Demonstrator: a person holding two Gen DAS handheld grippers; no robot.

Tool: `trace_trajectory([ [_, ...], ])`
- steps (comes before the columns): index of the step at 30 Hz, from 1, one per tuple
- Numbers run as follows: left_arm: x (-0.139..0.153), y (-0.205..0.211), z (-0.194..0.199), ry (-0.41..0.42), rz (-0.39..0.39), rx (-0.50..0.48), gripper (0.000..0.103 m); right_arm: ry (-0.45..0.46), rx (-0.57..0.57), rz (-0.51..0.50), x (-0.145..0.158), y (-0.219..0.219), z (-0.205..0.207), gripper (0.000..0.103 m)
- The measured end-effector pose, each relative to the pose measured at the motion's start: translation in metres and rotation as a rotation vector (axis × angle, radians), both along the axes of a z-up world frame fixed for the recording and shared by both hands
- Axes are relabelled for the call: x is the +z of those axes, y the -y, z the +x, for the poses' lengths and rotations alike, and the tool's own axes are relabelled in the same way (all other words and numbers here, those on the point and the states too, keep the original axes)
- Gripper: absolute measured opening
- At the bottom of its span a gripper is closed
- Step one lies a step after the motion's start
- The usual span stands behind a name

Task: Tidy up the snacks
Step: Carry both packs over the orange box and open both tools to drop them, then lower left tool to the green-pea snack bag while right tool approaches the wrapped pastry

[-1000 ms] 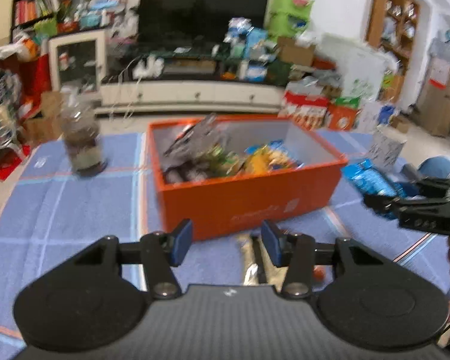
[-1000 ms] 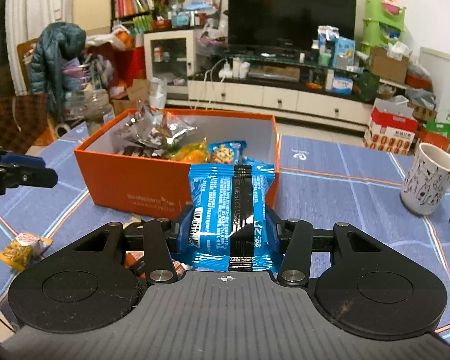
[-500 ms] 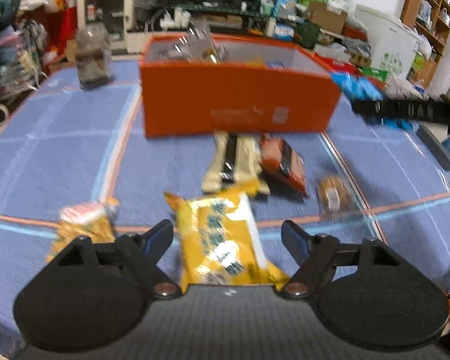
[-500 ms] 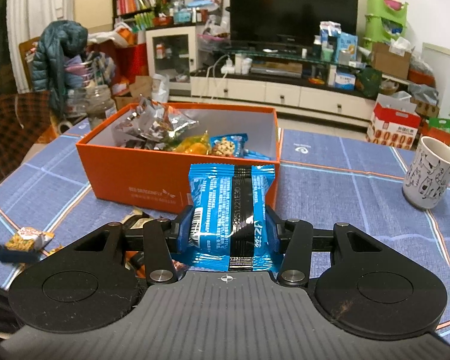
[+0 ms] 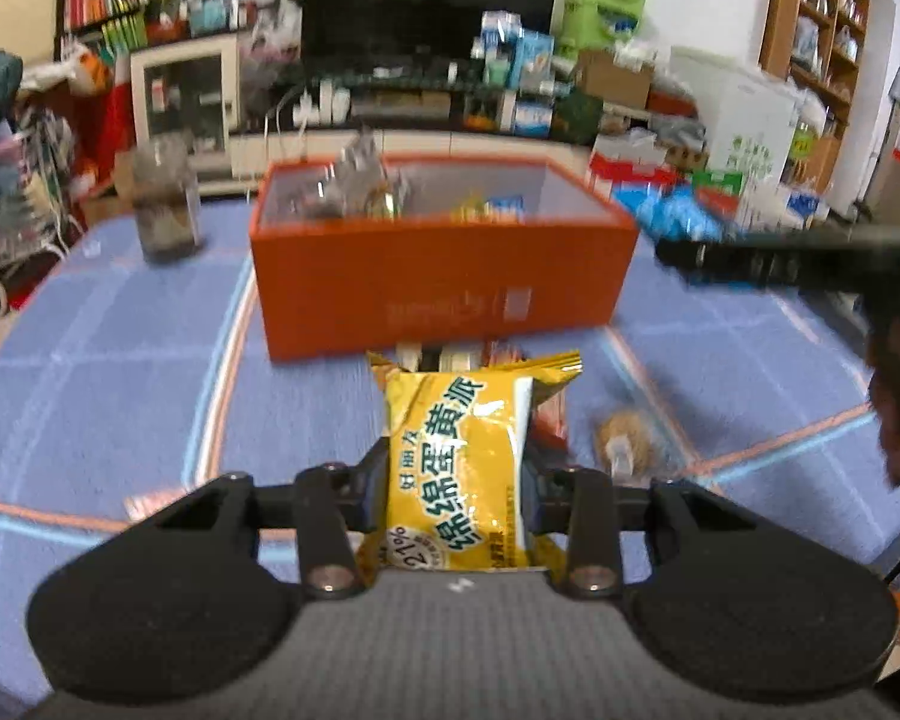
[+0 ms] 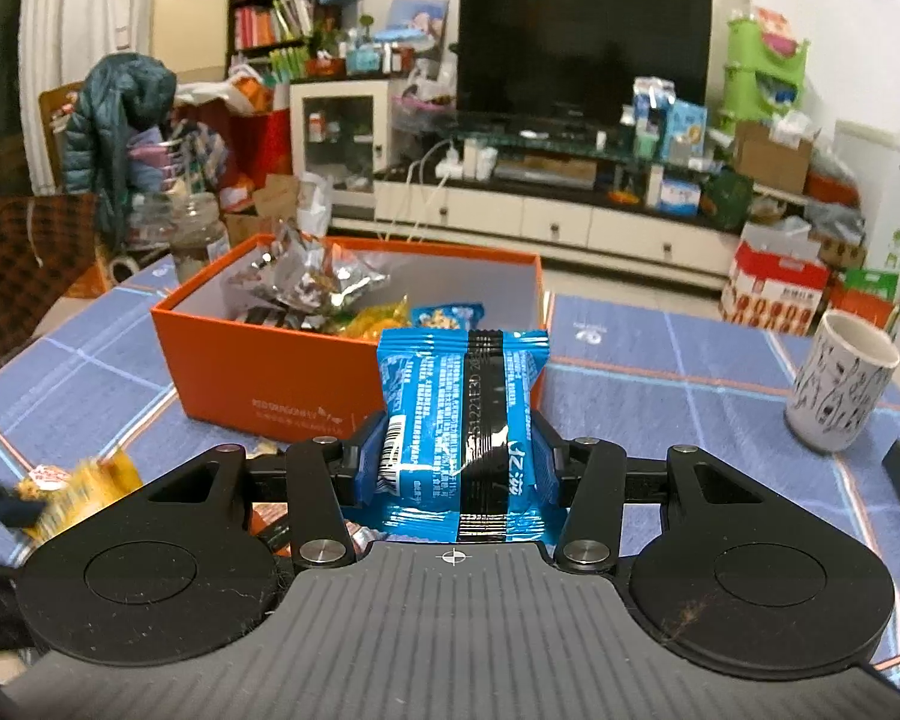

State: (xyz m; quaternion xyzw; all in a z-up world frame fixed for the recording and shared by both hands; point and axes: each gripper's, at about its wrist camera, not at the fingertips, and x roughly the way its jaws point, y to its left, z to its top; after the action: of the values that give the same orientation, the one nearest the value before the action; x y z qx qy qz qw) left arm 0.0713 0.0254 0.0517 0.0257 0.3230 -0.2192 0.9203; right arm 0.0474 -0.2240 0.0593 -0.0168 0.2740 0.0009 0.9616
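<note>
So we've got a snack in each hand right now: the left gripper is clamped on a yellow snack pack, squeezed from both sides by the pads, with the pack standing upright and its crimped top edge poking out past the fingertips. The right gripper is pinched on a blue snack pack the same way, upright, with a black stripe down its middle and a barcode on its left side. Straight ahead of both packs, a bit farther off, sits the orange box, open on top and already holding a pile of silvery, yellow and blue wrappers. In the left view a few loose snacks lie on the table between the yellow pack and the box, plus a round brownish one to the right of it, and the right gripper reaches in from the right edge as a dark blurry bar. The table wears a blue tablecloth with pale and orange lines. A patterned mug stands far right and a glass jar far left of the box. Behind it all is a cluttered living room with a big dark TV, a low white cabinet, bookshelves and cardboard boxes.
</note>
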Motion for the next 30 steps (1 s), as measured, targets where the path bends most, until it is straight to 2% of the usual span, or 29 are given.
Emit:
trace_trajectory([
  [4,0.025,-0.008,0.011,0.056,-0.025,0.020,0.037,0.015,-0.001,-0.001,0.005,-0.002,-0.001,0.035],
  [9,0.047,-0.007,0.048,0.099,-0.021,0.047,0.037,0.036,0.014,0.015,0.017,-0.001,0.013,0.035],
  [15,0.081,0.019,0.121,0.137,-0.041,0.054,0.037,0.031,0.002,0.066,0.030,0.007,0.065,0.035],
  [19,0.083,0.039,0.176,0.123,-0.008,0.056,0.039,0.027,-0.003,0.102,0.035,0.011,0.108,0.036],
  [22,0.072,0.041,0.200,0.099,0.023,0.065,0.072,0.014,-0.021,0.113,0.039,0.014,0.133,0.049],
  [24,0.074,0.028,0.186,0.111,0.006,0.071,0.072,0.035,-0.030,0.128,0.047,0.017,0.123,0.052],
  [26,0.075,0.004,0.160,0.134,-0.033,0.076,0.080,0.071,-0.017,0.117,0.051,0.017,0.097,0.063],
  [27,0.074,-0.007,0.147,0.137,-0.042,0.095,0.084,0.082,-0.014,0.102,0.050,0.016,0.081,0.064],
  [28,0.072,-0.020,0.133,0.142,-0.053,0.123,0.094,0.083,-0.011,0.097,0.046,0.015,0.064,0.064],
  [30,0.063,-0.047,0.103,0.142,-0.058,0.174,0.096,0.052,-0.007,0.138,0.030,0.012,0.033,0.065],
])
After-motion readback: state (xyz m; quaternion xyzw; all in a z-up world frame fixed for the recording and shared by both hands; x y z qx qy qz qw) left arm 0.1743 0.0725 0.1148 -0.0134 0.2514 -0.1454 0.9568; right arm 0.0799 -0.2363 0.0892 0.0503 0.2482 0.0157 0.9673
